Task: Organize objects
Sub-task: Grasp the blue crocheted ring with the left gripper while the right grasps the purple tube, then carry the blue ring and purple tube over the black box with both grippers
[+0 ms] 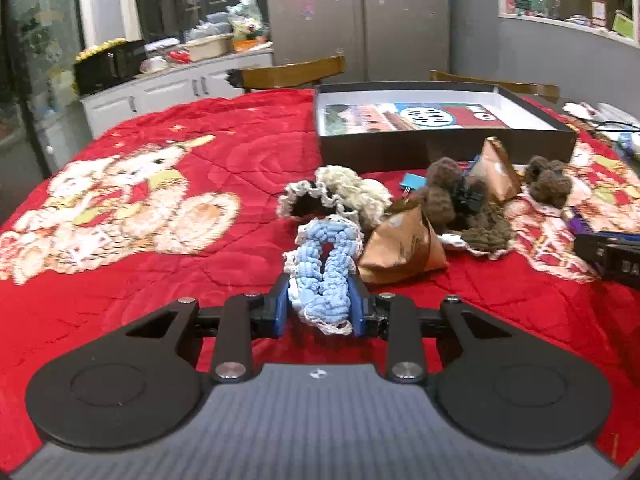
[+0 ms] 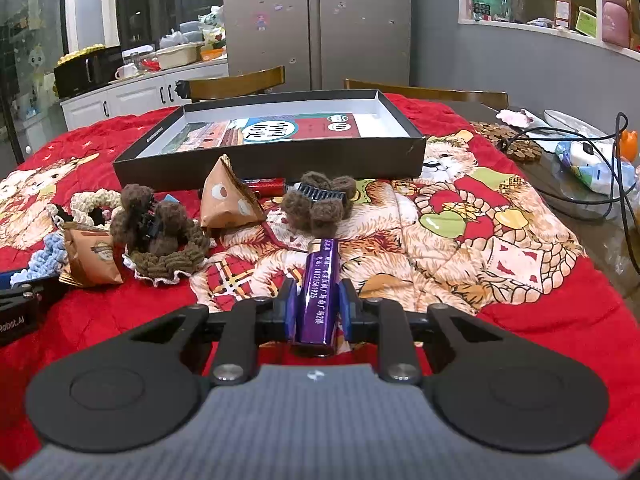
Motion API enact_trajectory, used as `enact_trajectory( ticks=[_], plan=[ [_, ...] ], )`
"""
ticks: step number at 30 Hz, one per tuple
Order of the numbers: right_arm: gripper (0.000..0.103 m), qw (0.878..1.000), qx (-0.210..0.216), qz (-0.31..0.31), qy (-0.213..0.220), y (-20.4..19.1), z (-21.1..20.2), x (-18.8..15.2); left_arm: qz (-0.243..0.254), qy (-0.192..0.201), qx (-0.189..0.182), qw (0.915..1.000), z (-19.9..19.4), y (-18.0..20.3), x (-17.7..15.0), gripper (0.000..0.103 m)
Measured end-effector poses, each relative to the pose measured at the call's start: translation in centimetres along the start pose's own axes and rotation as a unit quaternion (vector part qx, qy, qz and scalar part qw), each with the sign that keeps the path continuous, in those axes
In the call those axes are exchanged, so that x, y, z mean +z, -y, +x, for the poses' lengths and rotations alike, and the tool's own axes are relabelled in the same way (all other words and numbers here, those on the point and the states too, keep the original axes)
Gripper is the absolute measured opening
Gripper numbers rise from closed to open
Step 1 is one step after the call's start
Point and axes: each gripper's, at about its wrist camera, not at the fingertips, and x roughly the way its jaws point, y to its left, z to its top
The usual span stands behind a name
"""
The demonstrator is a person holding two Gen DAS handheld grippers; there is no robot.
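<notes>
My left gripper (image 1: 320, 310) is shut on a light blue scrunchie (image 1: 326, 268), just above the red quilt. My right gripper (image 2: 319, 312) is shut on a purple lighter (image 2: 320, 292). A shallow black box (image 1: 440, 144) with a printed sheet inside lies beyond the pile; it also shows in the right wrist view (image 2: 272, 160). On the quilt lie a cream scrunchie (image 1: 340, 194), brown paper packets (image 1: 404, 246), brown fuzzy hair clips (image 2: 148, 220) (image 2: 320, 200), a brown scrunchie (image 2: 168, 260) and a red lighter (image 2: 266, 186). The right gripper's body shows at the left view's right edge (image 1: 608, 254).
The table carries a red quilt (image 1: 160, 208) with bear prints. Two wooden chairs (image 2: 236, 82) stand behind the table. Cables, a coaster and packets (image 2: 580, 160) lie on the bare table at the right. A counter with a microwave (image 1: 108, 64) is at the far left.
</notes>
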Motion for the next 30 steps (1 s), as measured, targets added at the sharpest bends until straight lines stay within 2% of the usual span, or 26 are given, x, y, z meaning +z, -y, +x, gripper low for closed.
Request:
enact_trajectory(
  ticks=[9,17,30],
  plan=[
    [0.023,1.000,0.025,-0.019,0.002,-0.2,-0.3,-0.1,-0.002,-0.001,0.006,1.0000,-0.2,-0.2,-0.1,0.034],
    [0.023,0.999,0.031,-0.018,0.000,-0.3,-0.5,-0.1,0.004,0.024,0.026,0.9994,-1.0,0.1,-0.3,0.034],
    [0.023,0.999,0.045,-0.017,0.006,-0.1,-0.9,0.0,0.002,0.034,0.037,0.9987,-1.3,0.0,-0.3,0.034]
  ],
)
